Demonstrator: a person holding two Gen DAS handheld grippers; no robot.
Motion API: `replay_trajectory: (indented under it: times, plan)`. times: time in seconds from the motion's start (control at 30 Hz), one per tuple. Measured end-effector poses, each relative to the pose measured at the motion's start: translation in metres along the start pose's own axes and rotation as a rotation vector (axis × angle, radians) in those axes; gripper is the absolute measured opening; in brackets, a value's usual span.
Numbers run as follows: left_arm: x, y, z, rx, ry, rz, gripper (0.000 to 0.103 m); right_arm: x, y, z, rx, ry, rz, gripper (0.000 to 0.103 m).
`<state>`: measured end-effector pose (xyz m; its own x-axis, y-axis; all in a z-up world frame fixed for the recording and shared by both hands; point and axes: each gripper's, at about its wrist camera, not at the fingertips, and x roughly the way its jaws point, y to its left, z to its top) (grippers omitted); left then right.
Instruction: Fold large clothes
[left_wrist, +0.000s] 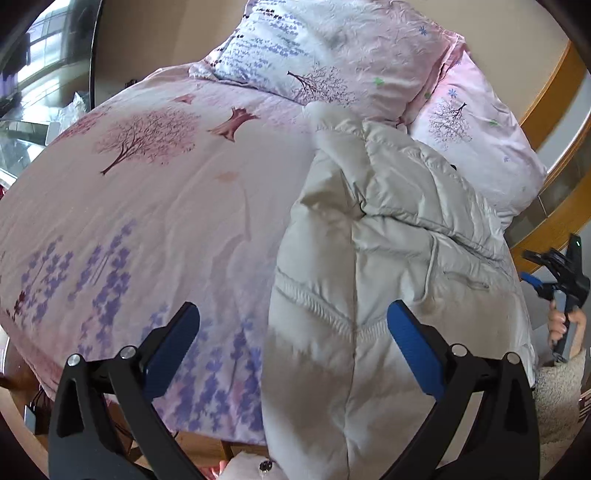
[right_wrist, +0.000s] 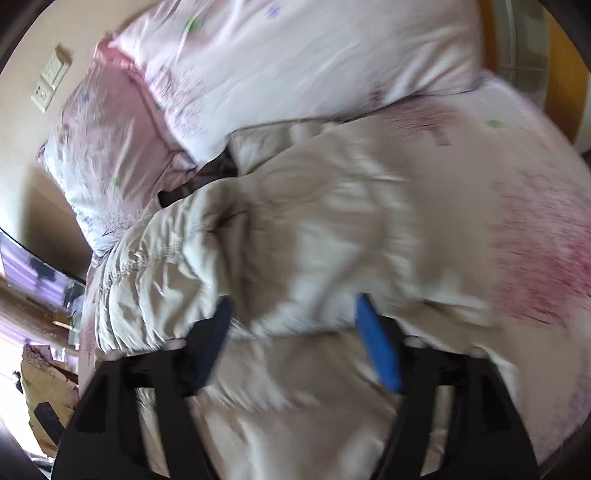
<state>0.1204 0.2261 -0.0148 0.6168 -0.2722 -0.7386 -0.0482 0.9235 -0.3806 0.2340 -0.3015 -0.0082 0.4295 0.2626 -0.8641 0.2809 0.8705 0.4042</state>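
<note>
Pink flowery bedding (left_wrist: 140, 206) holds a puffy white jacket (left_wrist: 388, 240), lying long toward the pillows (left_wrist: 332, 48). Both the left gripper (left_wrist: 293, 336) and the right gripper (right_wrist: 295, 332) have jaws wide apart, holding nothing. The right one hangs right over the jacket, so it is nearer.

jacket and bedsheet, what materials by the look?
Jacket: looks like a padded synthetic shell, slight sheen, puffy stitched panels, ribbed elastic band. Filling cannot be told. Bedsheet: thin woven fabric, probably cotton or a blend, matte, fine creases, printed trees and flowers.
</note>
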Motion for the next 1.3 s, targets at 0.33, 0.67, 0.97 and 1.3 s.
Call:
replay_trajectory:
  times: [0.33,0.67,0.97,1.3]
  plan:
    - [-0.016,0.012,-0.025,-0.009,-0.009,-0.153,0.101,-0.064,-0.098,-0.055,0.108,-0.023,0.038,0.102]
    - [-0.014,0.021,-0.050,-0.063,0.064,-0.285,0.094,-0.043,-0.178,-0.105,0.342,0.164,0.284,0.072]
    - [-0.011,0.023,-0.070,-0.130,0.105,-0.374,0.072,-0.031,-0.163,-0.120,0.249,0.264,0.414,0.067]
    - [0.001,0.028,-0.096,-0.232,0.164,-0.457,0.049,-0.029,-0.149,-0.130,0.209,0.268,0.478,0.065]
